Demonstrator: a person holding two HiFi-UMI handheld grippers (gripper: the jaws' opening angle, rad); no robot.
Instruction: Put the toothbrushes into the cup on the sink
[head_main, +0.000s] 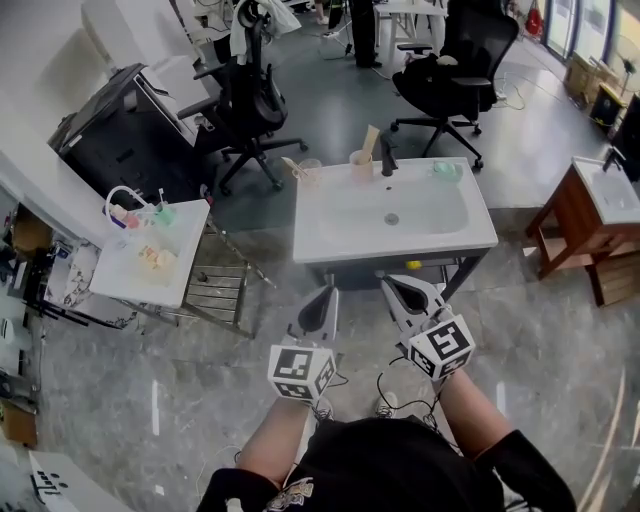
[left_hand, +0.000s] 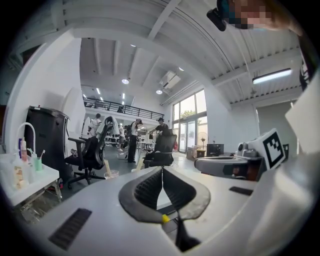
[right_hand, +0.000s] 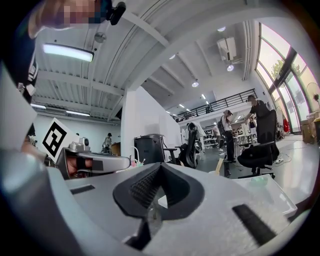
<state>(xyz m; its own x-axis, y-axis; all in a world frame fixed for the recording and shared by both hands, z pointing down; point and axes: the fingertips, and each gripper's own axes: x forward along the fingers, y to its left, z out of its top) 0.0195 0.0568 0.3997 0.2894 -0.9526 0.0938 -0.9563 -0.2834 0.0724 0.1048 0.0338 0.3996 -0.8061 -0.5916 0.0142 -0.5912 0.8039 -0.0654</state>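
Left gripper (head_main: 323, 296) and right gripper (head_main: 393, 286) both pressed together. Sink (head_main: 330, 240) just ahead; cup (head_main: 361, 168) on its far rim; 2 chairs (head_main: 248, 105) beyond.

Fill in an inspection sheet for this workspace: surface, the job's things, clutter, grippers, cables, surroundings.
Surface: white sink; nothing seen in the basin but its drain.
Job's things: clear cup with a leaning brush and tan cup with an upright brush, both cups on the sink's back rim; bristles too small to confirm.
Clutter: green item to the right of the black faucet.
Grippers: left gripper and right gripper short of the sink, fingers together, nothing held.
Cables: thin cable on the floor by the person's feet.
Surroundings: side table with bottles at left, office chairs behind, wooden stand at right.
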